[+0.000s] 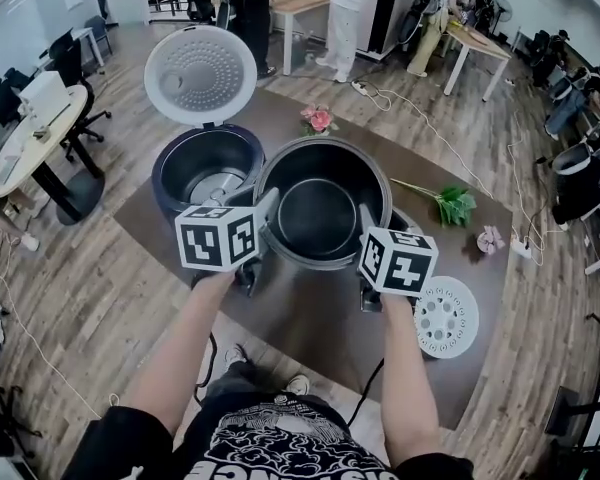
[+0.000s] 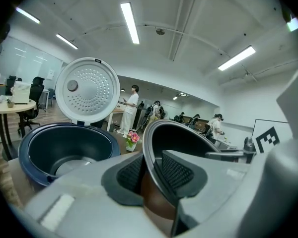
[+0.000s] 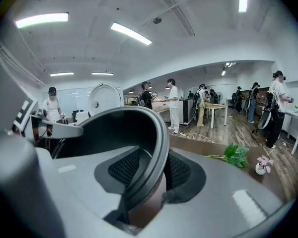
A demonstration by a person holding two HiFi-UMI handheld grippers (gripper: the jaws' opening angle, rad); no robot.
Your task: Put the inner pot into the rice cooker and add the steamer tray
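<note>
the left gripper [image 2: 151, 171] is clamped on the near rim of the dark inner pot [image 2: 188, 135], with one meshed pad [image 2: 178, 172] inside the wall and the other outside it. to the pot's left stands the dark blue rice cooker [image 2: 64, 150], open, its white perforated lid [image 2: 87, 90] raised upright behind it, and a small pink flower [image 2: 133, 138] shows between cooker and pot. near the right edge a marker cube [image 2: 269, 138] shows beyond the pot's far rim.
</note>
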